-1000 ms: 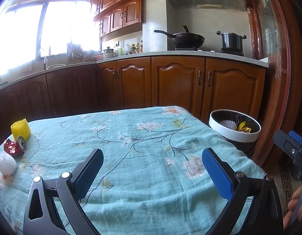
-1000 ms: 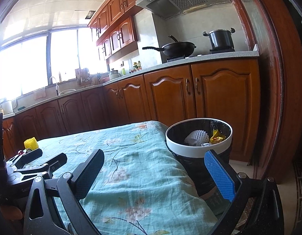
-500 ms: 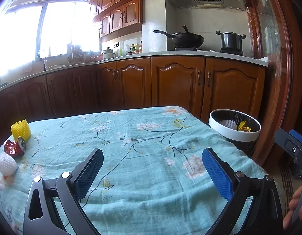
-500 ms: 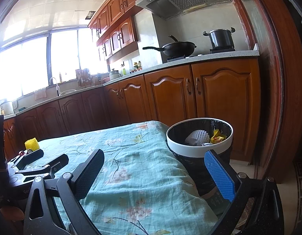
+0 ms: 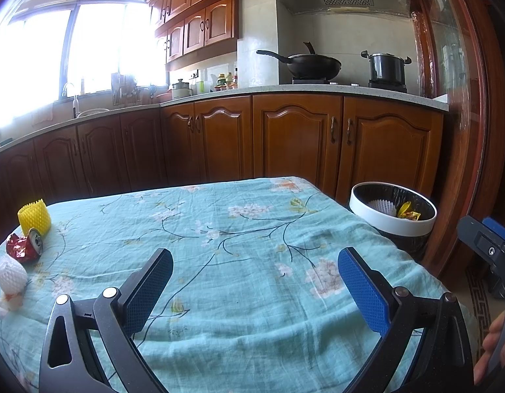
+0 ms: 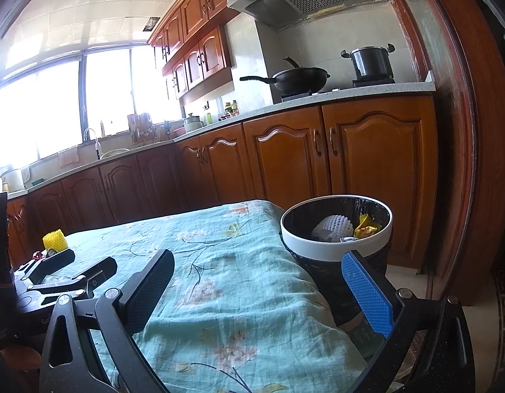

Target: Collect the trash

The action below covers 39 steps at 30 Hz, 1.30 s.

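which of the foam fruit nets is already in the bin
The white foam net inside the trash bin. The yellow net and the other white net lie on the table.

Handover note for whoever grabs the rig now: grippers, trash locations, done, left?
Left gripper: jaws open, empty, over the teal floral tablecloth.
Right gripper: jaws open, empty, near the table's corner beside the bin.
Done: a white foam fruit net and a yellow crumpled wrapper lie in the white-rimmed black-lined trash bin.
Left: a yellow foam fruit net, a crushed red drink can and a white foam net at the table's far left edge. The left gripper looks closest to them.
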### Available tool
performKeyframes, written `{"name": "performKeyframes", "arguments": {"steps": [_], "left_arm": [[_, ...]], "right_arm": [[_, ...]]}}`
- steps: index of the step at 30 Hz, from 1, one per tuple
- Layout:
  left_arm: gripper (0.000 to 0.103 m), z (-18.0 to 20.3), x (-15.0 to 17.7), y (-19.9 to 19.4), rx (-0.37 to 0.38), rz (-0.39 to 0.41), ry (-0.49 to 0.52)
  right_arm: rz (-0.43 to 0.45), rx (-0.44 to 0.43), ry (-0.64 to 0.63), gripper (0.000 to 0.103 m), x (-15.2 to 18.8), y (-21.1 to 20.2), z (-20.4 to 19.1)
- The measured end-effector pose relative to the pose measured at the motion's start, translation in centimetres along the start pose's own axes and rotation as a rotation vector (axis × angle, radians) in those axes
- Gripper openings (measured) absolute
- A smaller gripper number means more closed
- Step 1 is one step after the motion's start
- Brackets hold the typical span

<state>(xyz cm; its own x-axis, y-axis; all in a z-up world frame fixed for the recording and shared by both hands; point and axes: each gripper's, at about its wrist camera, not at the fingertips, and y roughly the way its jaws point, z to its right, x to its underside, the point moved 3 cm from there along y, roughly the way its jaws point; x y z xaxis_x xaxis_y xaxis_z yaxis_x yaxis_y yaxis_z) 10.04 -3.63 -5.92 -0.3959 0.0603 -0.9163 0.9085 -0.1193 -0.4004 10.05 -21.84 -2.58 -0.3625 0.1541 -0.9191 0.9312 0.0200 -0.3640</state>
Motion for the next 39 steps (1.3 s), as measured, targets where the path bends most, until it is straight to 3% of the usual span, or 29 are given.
{"name": "performKeyframes", "arguments": {"steps": [39], "left_arm": [[0.102,-0.9,0.1,2.1,0.012,-0.050,-0.028]], "right_arm": [[-0.058,-0.024,0.024,0.103,0.4,2.0,-0.1]]}}
